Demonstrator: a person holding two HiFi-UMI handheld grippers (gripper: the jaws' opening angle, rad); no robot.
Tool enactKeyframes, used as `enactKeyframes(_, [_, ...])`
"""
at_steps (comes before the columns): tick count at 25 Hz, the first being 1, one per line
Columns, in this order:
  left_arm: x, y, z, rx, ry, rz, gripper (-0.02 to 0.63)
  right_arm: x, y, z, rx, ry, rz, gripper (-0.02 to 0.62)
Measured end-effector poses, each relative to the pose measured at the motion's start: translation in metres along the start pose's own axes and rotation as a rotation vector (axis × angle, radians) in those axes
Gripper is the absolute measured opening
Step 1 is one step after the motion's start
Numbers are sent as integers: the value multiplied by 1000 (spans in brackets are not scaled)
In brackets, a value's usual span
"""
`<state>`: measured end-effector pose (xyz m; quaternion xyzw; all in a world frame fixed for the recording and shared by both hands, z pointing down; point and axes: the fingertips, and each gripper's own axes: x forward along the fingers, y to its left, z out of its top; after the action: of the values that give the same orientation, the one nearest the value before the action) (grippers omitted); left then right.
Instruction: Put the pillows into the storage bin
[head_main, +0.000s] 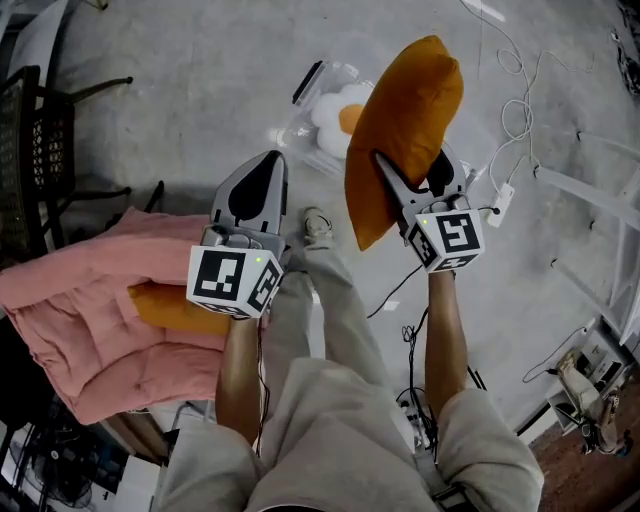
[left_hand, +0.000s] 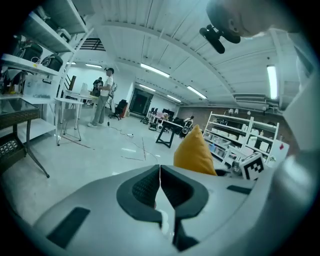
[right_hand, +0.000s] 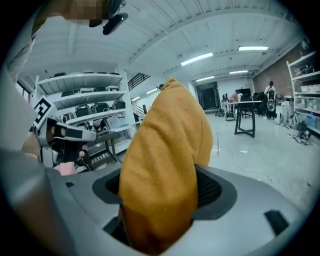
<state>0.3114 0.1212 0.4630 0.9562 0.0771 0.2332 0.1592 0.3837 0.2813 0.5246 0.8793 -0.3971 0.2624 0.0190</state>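
My right gripper (head_main: 414, 172) is shut on an orange pillow (head_main: 405, 125), which stands upright between its pads and fills the right gripper view (right_hand: 165, 170). The pillow hangs just in front of a clear storage bin (head_main: 300, 128) on the floor, with white and orange cushions (head_main: 338, 110) inside. My left gripper (head_main: 268, 162) is shut with nothing in it, its pads meeting in the left gripper view (left_hand: 159, 172). It sits left of the pillow (left_hand: 194, 152). A second orange pillow (head_main: 170, 310) lies on a pink quilt (head_main: 90, 300) under my left arm.
A black mesh chair (head_main: 40, 150) stands at the far left. White cables and a power strip (head_main: 502, 195) lie on the concrete floor to the right, beside a white frame (head_main: 600, 190). My legs and one shoe (head_main: 318, 225) are below the grippers.
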Motion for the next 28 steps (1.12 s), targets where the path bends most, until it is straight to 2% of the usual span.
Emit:
enactKeyframes(7, [21, 16, -26, -16, 35, -4, 12, 59, -36, -100, 26, 182, -7, 364])
enactKeyframes(11, [25, 25, -38, -28, 57, -6, 12, 90, -51, -149, 75, 263, -26, 364])
enactKeyframes(22, [39, 36, -53, -34, 83, -8, 12, 165, -104, -249, 197, 446, -89, 382])
enactKeyframes(23, [38, 36, -53, -31, 83, -9, 12, 170, -107, -257, 211, 463, -92, 401])
enactKeyframes(25, [37, 38, -53, -28, 82, -5, 12, 177, -113, -270, 229, 494, -106, 487])
enactKeyframes(26, [35, 40, -53, -29, 81, -1, 12, 179, -115, -275, 223, 506, -122, 508])
enactKeyframes(28, [32, 42, -55, -33, 82, 9, 12, 179, -118, -281, 195, 508, -146, 508])
